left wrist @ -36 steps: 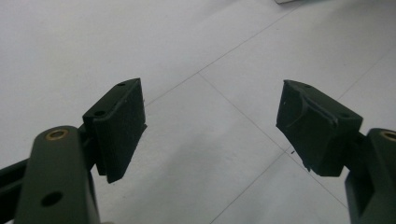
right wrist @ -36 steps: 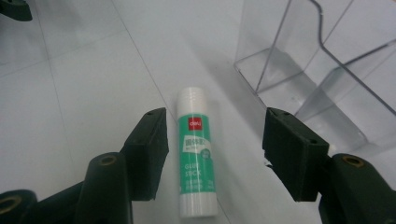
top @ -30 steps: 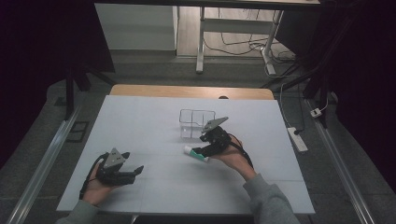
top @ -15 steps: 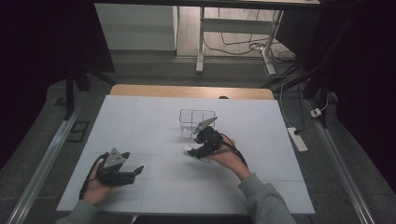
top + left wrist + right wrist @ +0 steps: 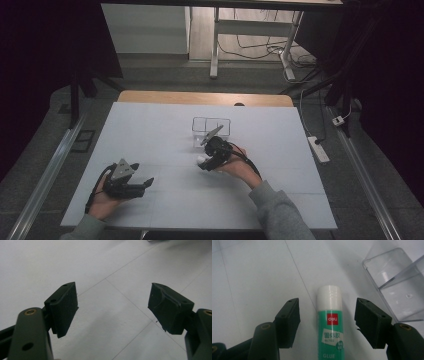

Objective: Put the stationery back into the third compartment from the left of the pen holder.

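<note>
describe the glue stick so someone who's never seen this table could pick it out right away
On the white table, find the clear plastic box near the middle. Just in front of it, toward the person, the glue stick lies flat between the open jaws of the right gripper. It is a green tube with a white cap and a red logo, the only coloured thing there.

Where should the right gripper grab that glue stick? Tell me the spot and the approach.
Grip the glue stick across its green body, below the white cap, coming from above. It lies flat on the table, lengthwise between the right gripper's open jaws, so closing them should pinch its round sides.
</note>
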